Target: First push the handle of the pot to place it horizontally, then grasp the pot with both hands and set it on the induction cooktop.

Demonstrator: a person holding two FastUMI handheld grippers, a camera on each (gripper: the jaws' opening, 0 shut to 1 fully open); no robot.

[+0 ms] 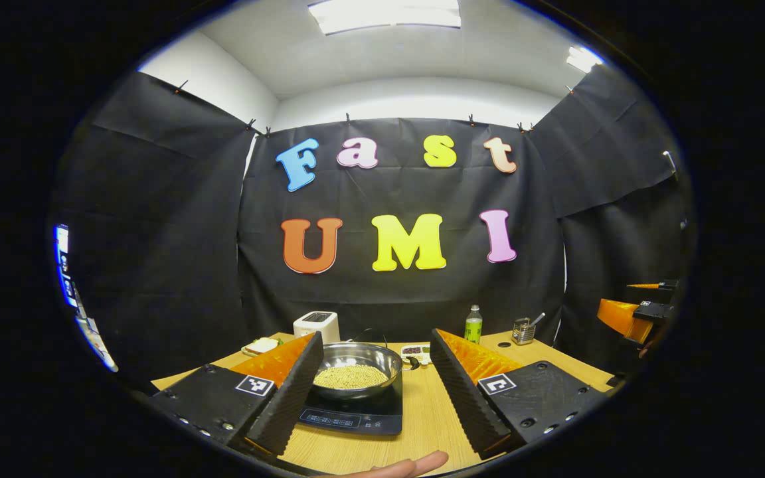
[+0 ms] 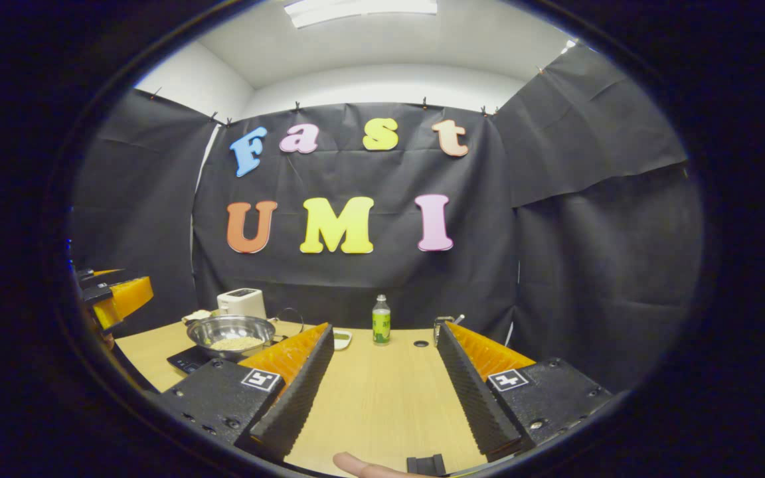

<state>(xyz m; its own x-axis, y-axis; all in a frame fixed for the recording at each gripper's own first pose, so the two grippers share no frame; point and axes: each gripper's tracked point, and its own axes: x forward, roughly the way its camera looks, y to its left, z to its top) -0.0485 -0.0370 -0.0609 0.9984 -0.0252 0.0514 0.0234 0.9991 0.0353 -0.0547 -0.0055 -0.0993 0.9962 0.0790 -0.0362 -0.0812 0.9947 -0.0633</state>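
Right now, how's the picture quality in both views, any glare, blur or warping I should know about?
Left gripper view: sharp, evenly lit; the ceiling light is blown out, the pot shows faint glints, and fisheye bends the table edges. Right gripper view: the same bowing, no motion blur, and the bottle is crisp.

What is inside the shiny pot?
The pot holds a heap of small yellowish grains. They cover its bottom. The pot sits on the induction cooktop, hiding most of its top.
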